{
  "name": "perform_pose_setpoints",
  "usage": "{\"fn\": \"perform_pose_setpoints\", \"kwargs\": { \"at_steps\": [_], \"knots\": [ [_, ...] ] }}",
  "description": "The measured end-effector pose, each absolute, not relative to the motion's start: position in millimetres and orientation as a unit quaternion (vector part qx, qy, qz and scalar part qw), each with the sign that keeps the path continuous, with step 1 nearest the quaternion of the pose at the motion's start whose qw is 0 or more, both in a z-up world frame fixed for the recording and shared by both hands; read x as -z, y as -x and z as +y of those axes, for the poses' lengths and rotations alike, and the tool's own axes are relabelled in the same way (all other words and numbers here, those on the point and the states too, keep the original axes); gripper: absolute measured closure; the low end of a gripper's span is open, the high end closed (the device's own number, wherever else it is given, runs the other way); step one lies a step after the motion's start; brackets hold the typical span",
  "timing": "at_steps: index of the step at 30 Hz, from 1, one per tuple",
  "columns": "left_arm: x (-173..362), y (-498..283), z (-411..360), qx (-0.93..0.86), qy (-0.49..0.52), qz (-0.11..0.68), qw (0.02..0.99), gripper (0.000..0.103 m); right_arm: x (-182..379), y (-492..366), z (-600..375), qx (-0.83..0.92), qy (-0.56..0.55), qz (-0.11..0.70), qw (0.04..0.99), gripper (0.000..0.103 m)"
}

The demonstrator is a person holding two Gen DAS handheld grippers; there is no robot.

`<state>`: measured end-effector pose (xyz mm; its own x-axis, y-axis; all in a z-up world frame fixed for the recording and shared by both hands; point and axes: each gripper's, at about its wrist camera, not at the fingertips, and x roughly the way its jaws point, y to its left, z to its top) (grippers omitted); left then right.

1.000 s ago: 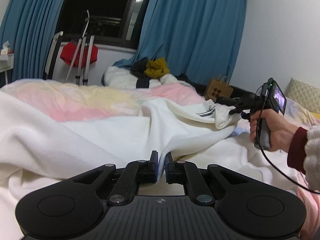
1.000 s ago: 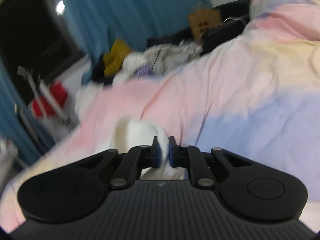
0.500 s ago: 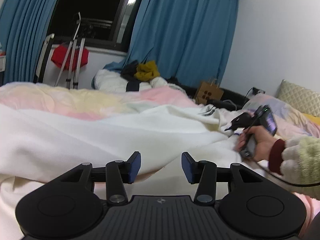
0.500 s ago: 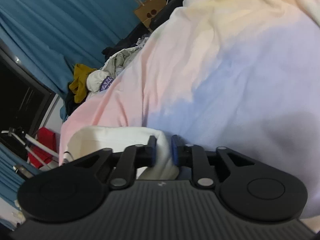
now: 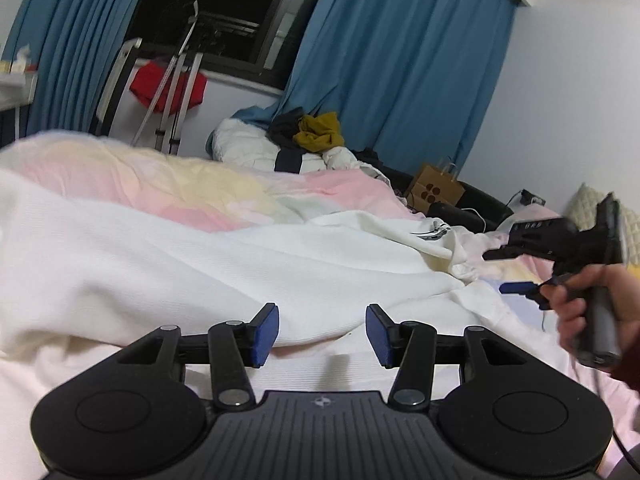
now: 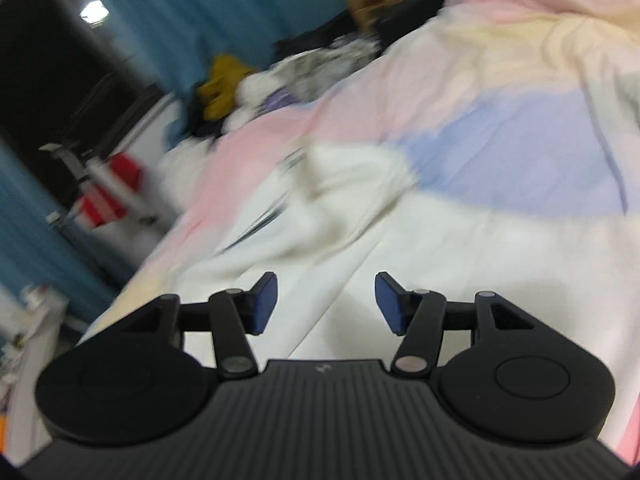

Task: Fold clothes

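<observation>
My 2 tongs, left gripper [image 5: 322, 334] and right gripper [image 6: 325, 305], gape wide, holding nothing; the white garment [image 5: 248, 264] lies rumpled across the pastel duvet [image 5: 160, 184]; a careless pinch might grab duvet too, spoiling the fold.

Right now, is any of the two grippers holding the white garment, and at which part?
Nothing is held. The left gripper and right gripper both have jaws open above the white garment, gripping no cloth.

Motion blur smears the white garment [image 6: 340, 184] and far clothes pile [image 6: 256, 92].
</observation>
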<state>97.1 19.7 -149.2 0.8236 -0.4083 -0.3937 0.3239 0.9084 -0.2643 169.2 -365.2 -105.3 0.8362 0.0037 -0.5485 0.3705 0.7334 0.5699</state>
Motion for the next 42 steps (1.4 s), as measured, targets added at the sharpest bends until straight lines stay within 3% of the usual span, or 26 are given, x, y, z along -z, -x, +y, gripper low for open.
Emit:
{"fn": "perform_pose_setpoints", "kwargs": {
  "at_steps": [12, 18, 22, 30, 35, 41, 42],
  "knots": [
    [107, -111, 80, 0.085, 0.065, 0.191, 0.976, 0.043, 121, -219, -284, -0.043, -0.256, 0.286, 0.923, 0.045],
    [107, -136, 100, 0.067, 0.088, 0.197, 0.974, 0.043, 121, -227, -179, -0.177, -0.1, 0.276, 0.939, 0.046],
    [107, -140, 108, 0.084, 0.096, 0.197, 0.972, 0.043, 140, -224, -118, -0.207, 0.03, 0.317, 0.925, 0.048],
    [70, -161, 113, 0.181, 0.1, 0.21, 0.956, 0.043, 143, -215, -133, -0.221, -0.001, 0.413, 0.884, 0.049],
    [54, -260, 76, 0.266, 0.084, 0.346, 0.896, 0.042, 147, -210, -138, -0.227, -0.006, 0.42, 0.879, 0.049],
    [91, -356, 14, 0.302, 0.076, 0.45, 0.837, 0.047, 149, -212, -147, -0.233, -0.023, 0.418, 0.878, 0.049],
    [99, -367, 5, 0.304, 0.08, 0.464, 0.828, 0.051, 149, -213, -149, -0.234, -0.027, 0.417, 0.878, 0.049]
  ]
}}
